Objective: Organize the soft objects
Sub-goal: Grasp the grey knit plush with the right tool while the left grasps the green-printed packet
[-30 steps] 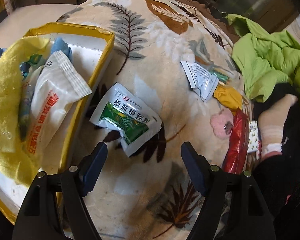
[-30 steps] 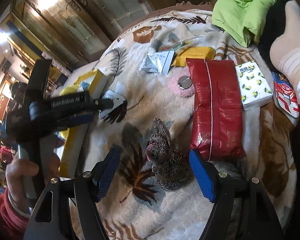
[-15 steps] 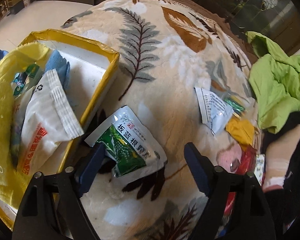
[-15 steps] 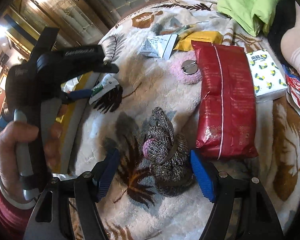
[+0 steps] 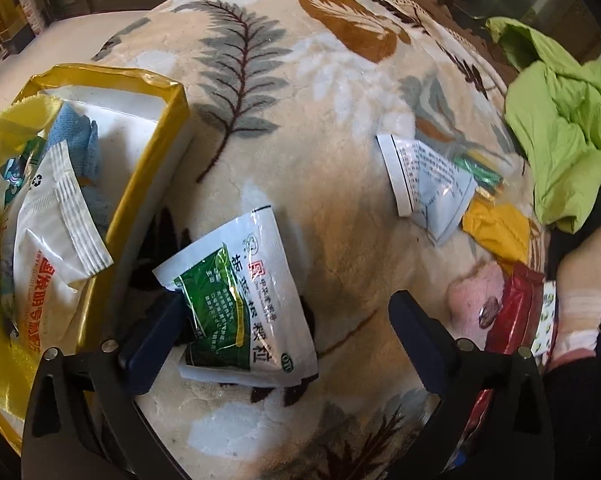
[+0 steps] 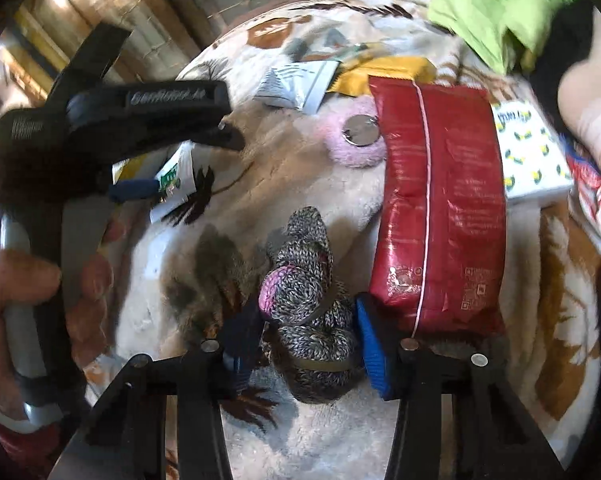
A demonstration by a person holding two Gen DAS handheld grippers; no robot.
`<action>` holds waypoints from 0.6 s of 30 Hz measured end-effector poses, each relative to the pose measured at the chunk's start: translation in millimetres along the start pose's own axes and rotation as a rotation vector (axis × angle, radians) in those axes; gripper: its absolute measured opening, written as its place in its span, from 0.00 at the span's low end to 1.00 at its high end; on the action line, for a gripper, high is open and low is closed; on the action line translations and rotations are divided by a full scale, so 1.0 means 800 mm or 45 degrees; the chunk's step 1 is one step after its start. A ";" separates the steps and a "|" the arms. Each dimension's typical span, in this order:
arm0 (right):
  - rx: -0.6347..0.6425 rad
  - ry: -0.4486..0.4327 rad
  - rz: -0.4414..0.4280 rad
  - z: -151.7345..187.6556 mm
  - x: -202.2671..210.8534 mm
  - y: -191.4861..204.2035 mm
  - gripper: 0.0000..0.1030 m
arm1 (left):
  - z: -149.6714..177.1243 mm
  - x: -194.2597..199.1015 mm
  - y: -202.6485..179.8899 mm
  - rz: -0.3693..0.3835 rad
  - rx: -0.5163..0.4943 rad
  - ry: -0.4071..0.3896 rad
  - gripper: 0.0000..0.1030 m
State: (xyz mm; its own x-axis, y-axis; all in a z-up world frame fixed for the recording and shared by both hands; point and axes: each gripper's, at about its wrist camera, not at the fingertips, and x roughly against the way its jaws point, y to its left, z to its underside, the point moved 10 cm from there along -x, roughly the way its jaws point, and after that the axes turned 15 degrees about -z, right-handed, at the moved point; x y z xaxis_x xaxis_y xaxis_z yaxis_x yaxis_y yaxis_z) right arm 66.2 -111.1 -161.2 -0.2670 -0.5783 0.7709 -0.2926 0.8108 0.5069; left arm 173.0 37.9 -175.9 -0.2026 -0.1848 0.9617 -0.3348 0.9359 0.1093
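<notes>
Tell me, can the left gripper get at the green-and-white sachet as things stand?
Probably yes. The left gripper is open, and the green-and-white sachet lies flat on the blanket between its fingers, its left edge against the left finger. Nothing covers it; the yellow-rimmed box sits just alongside.

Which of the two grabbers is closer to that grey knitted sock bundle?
Right. The right gripper straddles the knitted sock bundle, a finger on each side. The left gripper is off to the side, around the green-and-white sachet by the yellow box.
</notes>
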 end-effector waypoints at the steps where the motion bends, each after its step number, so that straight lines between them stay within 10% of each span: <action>1: -0.004 -0.001 -0.004 0.000 0.000 -0.001 0.45 | 0.000 0.002 -0.005 0.001 -0.006 0.005 0.94; 13: 0.013 -0.003 0.012 0.000 0.000 -0.001 0.45 | -0.002 -0.009 -0.003 0.088 0.051 0.086 0.89; 18: 0.014 -0.003 0.013 -0.001 -0.003 0.001 0.44 | -0.001 -0.009 0.000 0.040 0.013 0.064 0.63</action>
State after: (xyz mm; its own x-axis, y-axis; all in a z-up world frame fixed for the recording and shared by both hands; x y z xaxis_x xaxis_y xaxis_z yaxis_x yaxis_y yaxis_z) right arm 67.5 -109.4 -162.2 -0.2725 -0.5701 0.7751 -0.2998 0.8158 0.4946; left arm 175.0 39.2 -182.7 -0.1670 -0.1398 0.9760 -0.3383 0.9379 0.0765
